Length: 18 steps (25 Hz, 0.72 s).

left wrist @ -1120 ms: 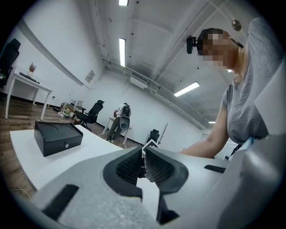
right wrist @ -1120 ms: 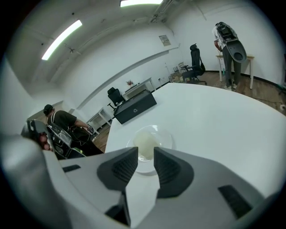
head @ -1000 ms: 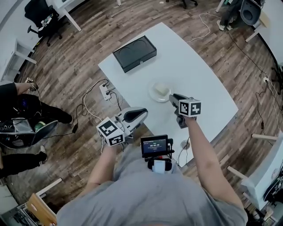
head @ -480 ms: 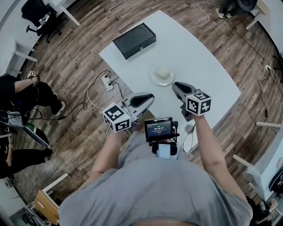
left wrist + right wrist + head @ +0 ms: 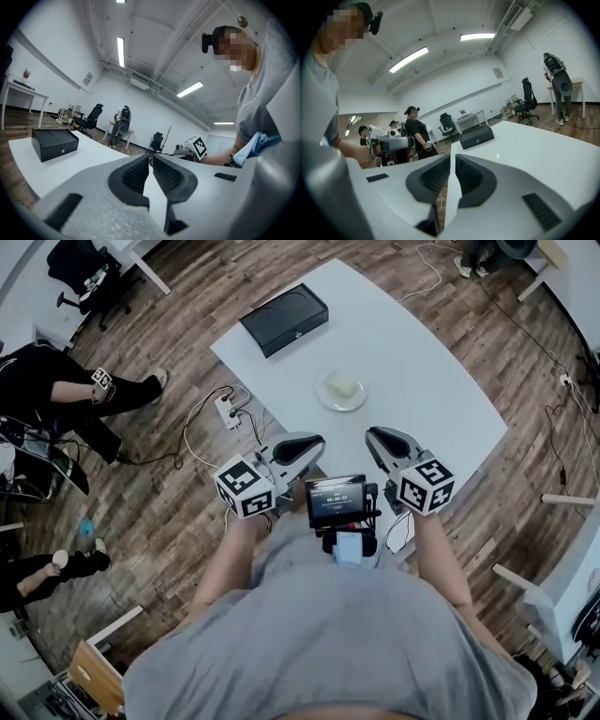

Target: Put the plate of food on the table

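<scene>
Wood-plank flooring runs all round a white surface (image 5: 422, 362) in an open office room, with a power strip (image 5: 226, 410) and loose cables on the floor just off the edge left of the plate. The plate of food (image 5: 342, 390) sits flat on the surface, well in from every edge, nothing touching it; the food is a pale block and I cannot tell what it is. A black box (image 5: 284, 320) lies well beyond the plate, toward the far corner.

Both claws hang on the person's side of the plate, off the near edge and close to the body. The left claw (image 5: 315, 442) has its jaws pressed together at the tips with nothing between them. The right claw (image 5: 372, 435) is likewise closed down to a thin slit and empty, its own view showing only bare surface ahead.

Judging by this, the placing looks done. What remains risky is small: a claw swung forward carelessly could clip the plate's rim and skid it or tip the food off, since the plate is light and the surface is smooth. The cables left of the plate could also catch a foot and jolt the surface.
</scene>
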Available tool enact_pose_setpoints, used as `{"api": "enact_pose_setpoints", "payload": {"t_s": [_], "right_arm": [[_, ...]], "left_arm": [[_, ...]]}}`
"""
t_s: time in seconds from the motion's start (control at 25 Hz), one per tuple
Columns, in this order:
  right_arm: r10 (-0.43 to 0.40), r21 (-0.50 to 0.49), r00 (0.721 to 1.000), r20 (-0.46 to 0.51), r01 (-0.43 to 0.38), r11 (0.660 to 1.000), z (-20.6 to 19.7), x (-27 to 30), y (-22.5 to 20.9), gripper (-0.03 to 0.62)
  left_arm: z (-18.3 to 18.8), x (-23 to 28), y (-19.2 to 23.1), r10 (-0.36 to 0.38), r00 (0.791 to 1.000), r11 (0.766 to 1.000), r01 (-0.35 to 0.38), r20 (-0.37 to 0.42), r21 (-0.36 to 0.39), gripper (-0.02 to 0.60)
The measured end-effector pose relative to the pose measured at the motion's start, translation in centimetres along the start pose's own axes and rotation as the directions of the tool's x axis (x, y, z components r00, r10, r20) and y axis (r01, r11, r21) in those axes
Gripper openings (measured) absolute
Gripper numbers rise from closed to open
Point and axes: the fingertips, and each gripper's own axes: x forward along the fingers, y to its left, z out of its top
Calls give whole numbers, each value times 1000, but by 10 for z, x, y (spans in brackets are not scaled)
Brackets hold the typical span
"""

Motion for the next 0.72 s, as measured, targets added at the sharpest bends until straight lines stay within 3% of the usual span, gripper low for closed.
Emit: {"api": "enact_pose_setpoints", "payload": {"t_s": [0.72], "right_arm": [[50,-22,997,61,-49,999,12,-45,47,29]], "left_arm": [[9,-15,-25,2,999,1000,-3,35,25,31]]}}
